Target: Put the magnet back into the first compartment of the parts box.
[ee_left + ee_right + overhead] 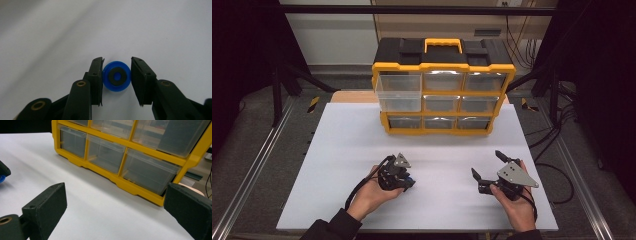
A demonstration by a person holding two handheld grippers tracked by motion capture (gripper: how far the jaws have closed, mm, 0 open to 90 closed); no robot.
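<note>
**A:** Two claws over the white table [362, 150], one in each of my hands. What's at the left?

**B:** My left gripper [116, 78] points down at the table, its jaws around a small blue wheel [116, 76] with a black hub; the left jaw touches it, and whether the right one does I cannot tell.

**A:** And farther right?

**B:** My right gripper [115, 212] hangs wide open, holding nothing. Beyond it stands a yellow drawer cabinet [443, 85], its top-left clear drawer [399, 92] pulled out.

Looking like a lab test rig — metal frame rails [249, 170] and cables [557, 140] running around a white table [437, 150].
</note>
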